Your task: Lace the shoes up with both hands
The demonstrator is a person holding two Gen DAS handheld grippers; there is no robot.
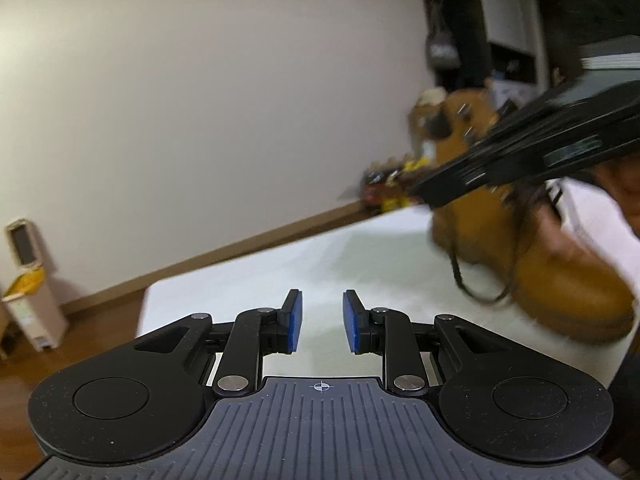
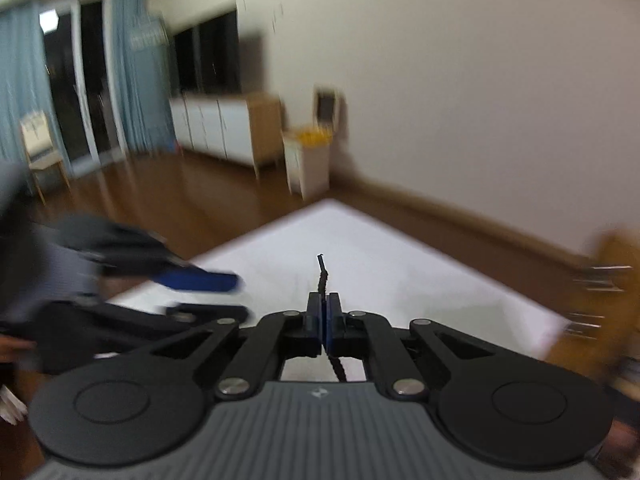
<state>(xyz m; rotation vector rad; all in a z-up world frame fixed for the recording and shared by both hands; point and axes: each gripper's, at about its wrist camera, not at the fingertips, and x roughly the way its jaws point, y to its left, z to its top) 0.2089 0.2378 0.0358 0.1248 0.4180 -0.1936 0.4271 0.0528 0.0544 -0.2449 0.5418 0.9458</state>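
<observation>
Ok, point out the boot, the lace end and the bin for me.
boot (image 1: 568,280), left wrist view, on its tan toe.
lace end (image 2: 322,270), right wrist view, on the tip past the fingers.
bin (image 2: 310,160), right wrist view, on its white front.

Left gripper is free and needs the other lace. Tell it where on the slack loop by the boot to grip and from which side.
Judging from the left wrist view, grip the dark lace loop at its low bend, which seems to lie beside the tan boot. Bring the open left gripper in from the bare table side; the boot blocks the other.
</observation>
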